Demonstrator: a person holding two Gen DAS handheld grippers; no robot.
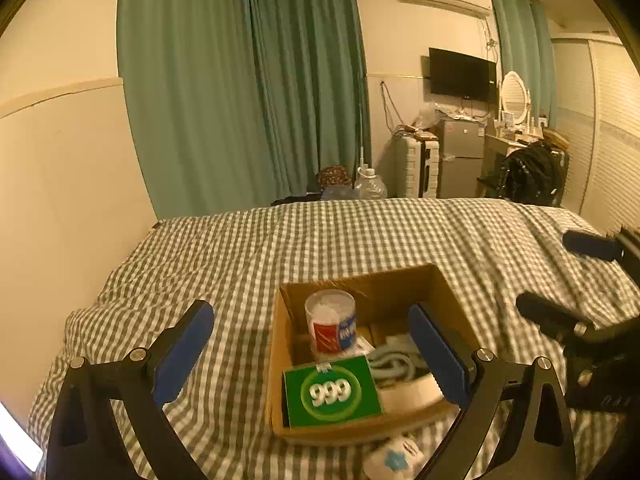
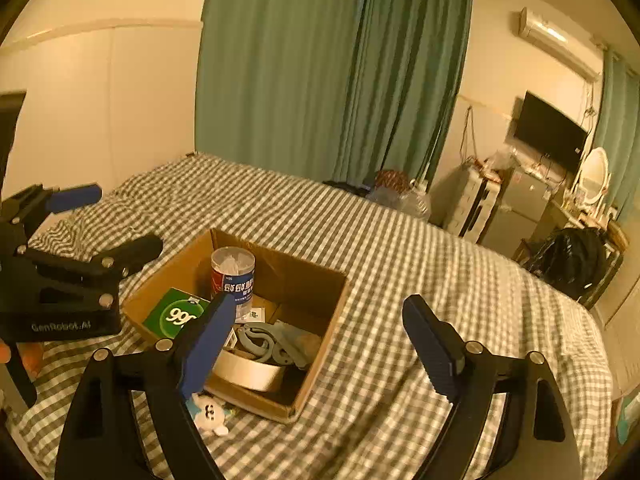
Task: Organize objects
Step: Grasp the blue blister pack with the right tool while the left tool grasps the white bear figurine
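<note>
Here: small white plush toy [image 2: 210, 414] on checked bedspread [image 2: 400, 264], 6 o'clock of brown cardboard box [image 2: 320, 344] | likely soft, light; pinch body | left gripper [image 1: 312, 354], right gripper [image 2: 320, 344] both wide, empty.

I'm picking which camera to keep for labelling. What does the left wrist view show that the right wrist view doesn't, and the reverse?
Only the left wrist view shows the whole round "999" emblem on the green box; the right view hides part of it behind a finger.

Only the right wrist view shows the small white plush toy clearly, lying on the checked bedspread outside the box, plus fingertips holding the left gripper.

Both show the open brown cardboard box, the clear cylindrical jar with a red and blue label, grey hooked plastic pieces and both grippers open and empty, including the right gripper.
</note>
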